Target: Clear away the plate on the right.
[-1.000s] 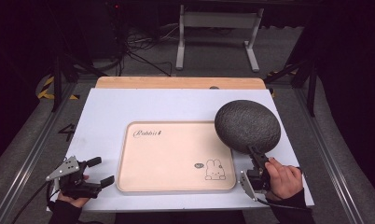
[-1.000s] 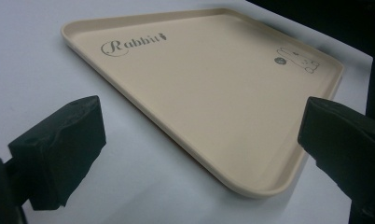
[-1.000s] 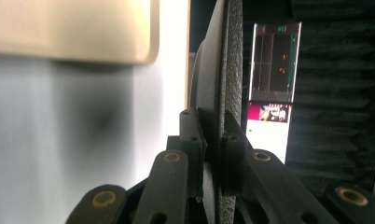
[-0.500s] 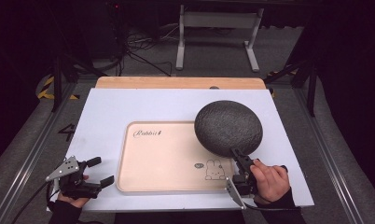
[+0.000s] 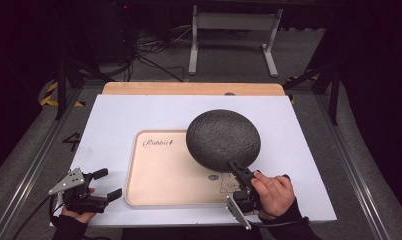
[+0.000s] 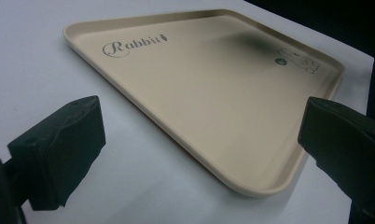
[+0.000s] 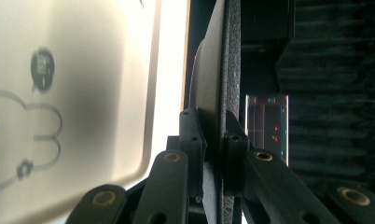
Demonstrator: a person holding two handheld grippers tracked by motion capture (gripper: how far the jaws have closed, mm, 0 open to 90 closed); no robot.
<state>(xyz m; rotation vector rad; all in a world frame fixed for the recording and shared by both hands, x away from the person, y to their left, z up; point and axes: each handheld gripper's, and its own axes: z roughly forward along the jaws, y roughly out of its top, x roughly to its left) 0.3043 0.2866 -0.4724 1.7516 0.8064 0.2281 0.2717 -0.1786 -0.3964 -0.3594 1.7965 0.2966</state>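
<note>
The right gripper (image 5: 237, 172) holds a dark, rough-surfaced round plate (image 5: 223, 139) by its near edge. In the right gripper view, the fingers (image 7: 191, 140) are clamped on the plate rim (image 7: 221, 84), one pad on each face, with the rim passing straight up between them. The plate stands on edge in that view, its thin rim facing the camera.

In the high view, the plate is carried above the beige tray (image 5: 161, 172), over the tray's right half and its far right corner. The plate is tilted, its underside facing up toward the camera. The right hand (image 5: 271, 192) grips the tool body at the near right corner of the tray.

The tray lies flat on the white worktop (image 5: 119, 115). It bears the word "Rabbit" near its far left corner and a small rabbit drawing (image 7: 17, 135) near its near right corner.

The left gripper (image 5: 105, 184) rests at the near left of the worktop, just beside the tray. Its fingers (image 6: 59, 149) stand wide apart with nothing between them, pointed at the tray edge (image 6: 251, 186).
</note>
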